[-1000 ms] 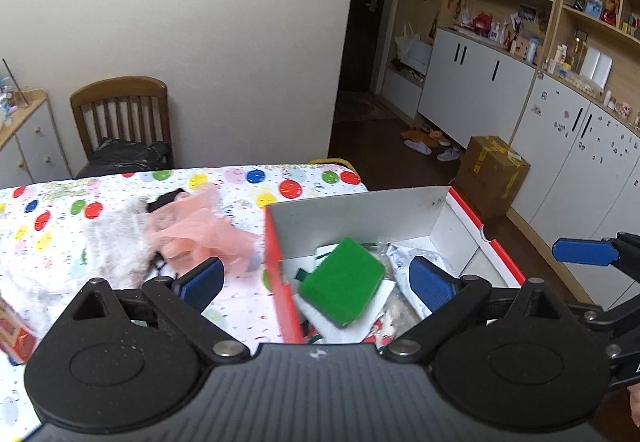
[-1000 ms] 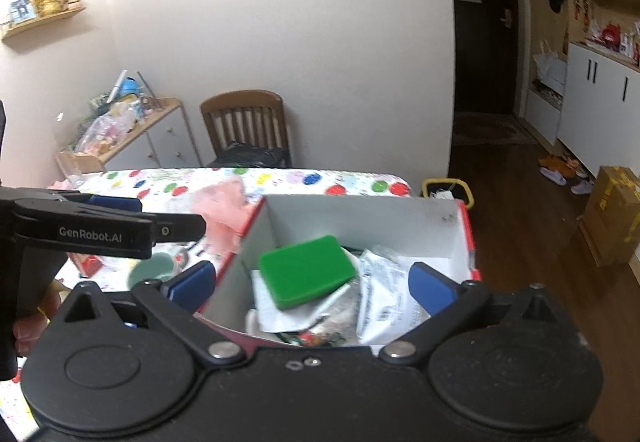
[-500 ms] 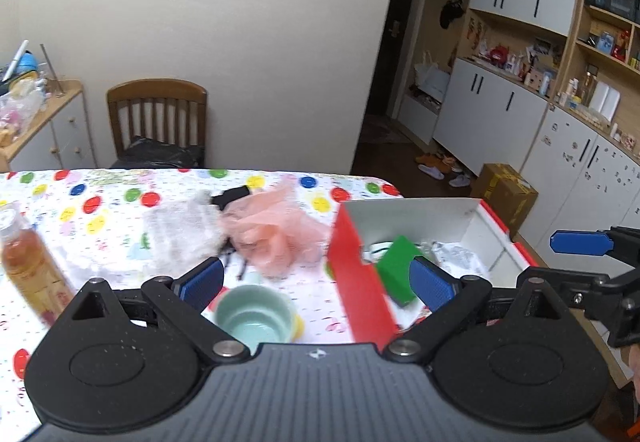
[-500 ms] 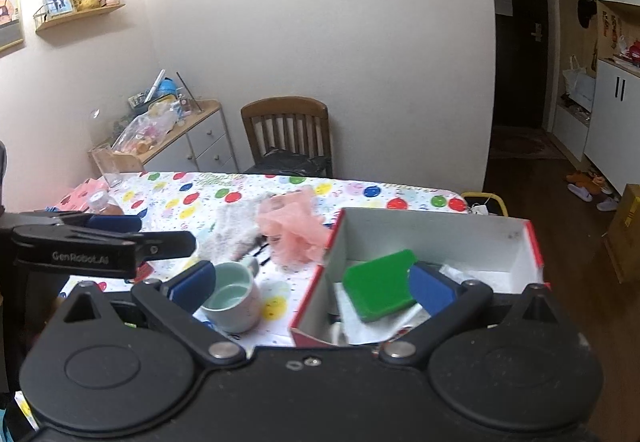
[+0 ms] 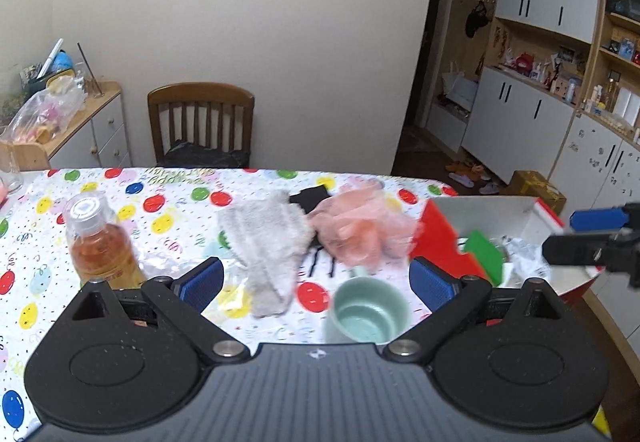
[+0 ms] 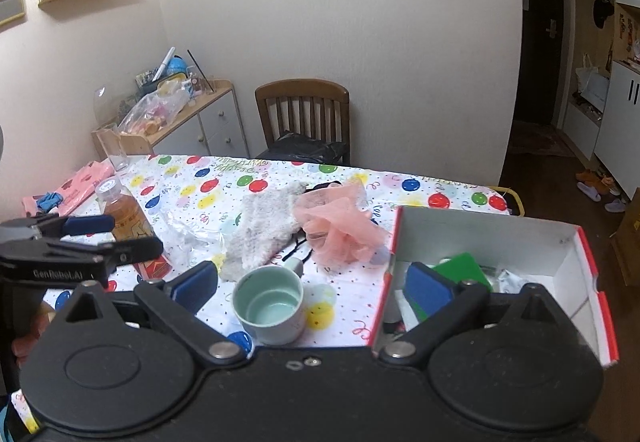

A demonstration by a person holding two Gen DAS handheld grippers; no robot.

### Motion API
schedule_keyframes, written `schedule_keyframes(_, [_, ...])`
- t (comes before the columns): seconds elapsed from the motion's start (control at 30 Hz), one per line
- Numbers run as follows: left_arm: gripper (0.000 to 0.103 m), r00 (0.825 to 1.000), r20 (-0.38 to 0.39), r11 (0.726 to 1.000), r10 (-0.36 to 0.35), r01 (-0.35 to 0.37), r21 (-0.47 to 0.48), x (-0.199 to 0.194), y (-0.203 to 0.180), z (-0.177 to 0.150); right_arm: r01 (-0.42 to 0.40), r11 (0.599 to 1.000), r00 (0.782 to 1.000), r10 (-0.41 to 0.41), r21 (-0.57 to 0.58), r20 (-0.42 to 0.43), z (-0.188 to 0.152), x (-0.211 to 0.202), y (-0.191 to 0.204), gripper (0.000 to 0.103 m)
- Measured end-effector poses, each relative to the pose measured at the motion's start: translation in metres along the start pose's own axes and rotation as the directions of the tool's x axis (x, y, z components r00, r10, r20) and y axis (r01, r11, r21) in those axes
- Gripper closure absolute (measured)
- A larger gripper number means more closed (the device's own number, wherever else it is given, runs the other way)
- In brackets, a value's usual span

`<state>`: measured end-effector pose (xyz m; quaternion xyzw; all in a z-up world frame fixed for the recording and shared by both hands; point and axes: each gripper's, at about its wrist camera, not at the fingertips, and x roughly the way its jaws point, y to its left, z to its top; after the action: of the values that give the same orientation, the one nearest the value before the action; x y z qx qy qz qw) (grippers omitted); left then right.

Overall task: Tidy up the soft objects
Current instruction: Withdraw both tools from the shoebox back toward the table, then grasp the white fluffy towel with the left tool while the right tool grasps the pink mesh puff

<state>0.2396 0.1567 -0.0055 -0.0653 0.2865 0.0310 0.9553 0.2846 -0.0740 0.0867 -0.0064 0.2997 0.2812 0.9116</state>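
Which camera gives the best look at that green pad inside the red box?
The right wrist view: it looks down into the red box, showing the green pad lying flat, partly behind a blue fingertip. The left wrist view catches only a blurred green corner past the box's red wall.

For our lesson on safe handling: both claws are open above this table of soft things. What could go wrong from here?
1. The cup stands just in front of the white cloth and pink mesh; a reaching left claw might knock it over.
2. The bottle stands near the cloth and could tip.
3. Black cords lie under the mesh and may snag.
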Motion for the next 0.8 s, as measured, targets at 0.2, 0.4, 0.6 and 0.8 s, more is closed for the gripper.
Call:
schedule_keyframes(0.2, [0.003,0.999,0.013,0.996,0.036,-0.037,0.075,0.027,0.015,-0.010,0.012,1.000,1.000,-0.012,-0.020,-0.026,0.017,0.033,0.010,0.006])
schedule_keyframes(0.4, [0.003,0.999,0.006,0.995,0.048,-0.048,0.088,0.066,0.025,-0.009,0.029,0.999,0.997,-0.031,-0.030,-0.065,0.033,0.076,0.009,0.010])
schedule_keyframes(0.6, [0.003,0.997,-0.021,0.996,0.072,-0.071,0.057,0.109,0.038,0.000,0.058,0.997,0.992,-0.064,-0.054,-0.110,0.047,0.124,0.002,0.013])
schedule_keyframes(0.8, [0.003,0.994,-0.076,0.996,0.081,-0.078,0.040,0.157,0.045,0.009,0.074,0.993,0.984,-0.087,-0.088,-0.154,0.057,0.165,-0.006,0.017])
